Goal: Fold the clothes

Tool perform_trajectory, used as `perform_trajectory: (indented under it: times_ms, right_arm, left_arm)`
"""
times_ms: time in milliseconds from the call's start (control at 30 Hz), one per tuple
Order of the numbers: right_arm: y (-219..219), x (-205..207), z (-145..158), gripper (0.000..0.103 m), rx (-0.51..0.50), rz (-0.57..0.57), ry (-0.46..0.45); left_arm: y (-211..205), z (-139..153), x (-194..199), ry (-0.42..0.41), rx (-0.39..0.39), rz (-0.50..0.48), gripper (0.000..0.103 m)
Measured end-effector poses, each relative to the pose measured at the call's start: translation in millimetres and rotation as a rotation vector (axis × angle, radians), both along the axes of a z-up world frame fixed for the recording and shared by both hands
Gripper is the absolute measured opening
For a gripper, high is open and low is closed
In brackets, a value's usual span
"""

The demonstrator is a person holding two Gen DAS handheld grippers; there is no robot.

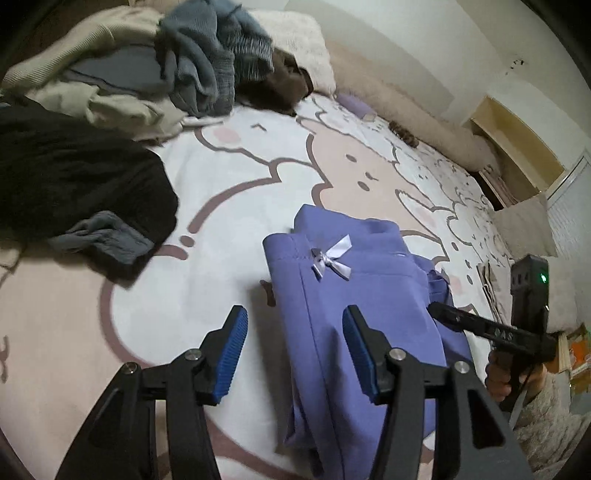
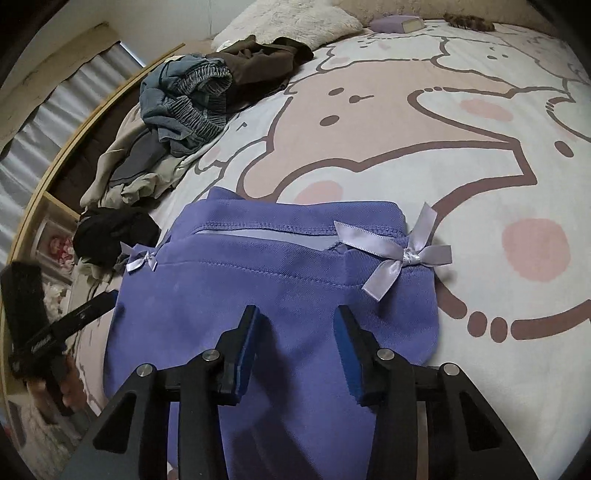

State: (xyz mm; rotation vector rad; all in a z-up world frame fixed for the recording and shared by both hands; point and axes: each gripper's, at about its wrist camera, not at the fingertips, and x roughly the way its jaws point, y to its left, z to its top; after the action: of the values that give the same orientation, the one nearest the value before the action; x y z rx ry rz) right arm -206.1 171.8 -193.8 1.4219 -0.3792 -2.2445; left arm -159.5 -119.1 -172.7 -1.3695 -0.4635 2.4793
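Observation:
A purple garment point(image 1: 354, 314) with small satin bows point(image 1: 332, 258) lies folded on the cartoon-print bedsheet point(image 1: 229, 184). My left gripper point(image 1: 293, 328) is open and empty, over the garment's left edge. In the right wrist view the same purple garment point(image 2: 280, 295) lies flat under my right gripper point(image 2: 295, 325), which is open and empty just above the cloth. The right gripper also shows at the right of the left wrist view point(image 1: 480, 325), with its tip at the garment's right edge. The left gripper shows at the left of the right wrist view point(image 2: 85, 314).
A pile of unfolded clothes point(image 1: 147, 70), beige, grey-blue and brown, lies at the bed's far end. A black garment point(image 1: 74, 192) with a grey piece point(image 1: 103, 236) lies left. White fluffy pillows point(image 1: 291, 37) and a purple box point(image 2: 397, 24) sit by the wall. A wooden shelf point(image 1: 517, 147) runs along the bed.

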Motion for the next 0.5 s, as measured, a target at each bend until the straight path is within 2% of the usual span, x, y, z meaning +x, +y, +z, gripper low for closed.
perform_trajectory:
  times_ms: [33, 67, 100, 133, 267, 400, 500]
  right_arm:
    - [-1.3, 0.6, 0.4, 0.042, 0.005, 0.001, 0.007]
    - [-2.5, 1.8, 1.3, 0.042, 0.009, 0.001, 0.014]
    - [-3.6, 3.1, 2.1, 0.042, 0.014, 0.002, 0.021]
    - [-4.3, 4.8, 3.5, 0.042, 0.019, 0.005, 0.03]
    - [-1.9, 14.1, 17.3, 0.042, 0.02, 0.018, 0.079]
    - [15.2, 26.7, 44.5, 0.042, -0.049, 0.005, 0.139]
    - [26.6, 34.7, 69.8, 0.042, -0.041, 0.002, 0.214]
  left_arm:
    - [0.2, -2.7, -4.5, -0.01, 0.008, 0.004, 0.053]
    - [0.4, -4.5, -8.6, -0.015, 0.023, 0.008, 0.043]
    - [0.9, -5.2, -11.9, -0.02, 0.041, 0.005, 0.03]
    - [2.4, -5.3, -14.5, -0.028, 0.056, -0.004, 0.009]
    - [12.0, 10.5, -11.1, 0.018, 0.051, -0.047, 0.005]
    - [23.6, 44.2, 5.6, 0.112, 0.054, -0.108, 0.005]
    - [35.1, 71.2, 16.7, 0.184, 0.059, -0.164, 0.005]
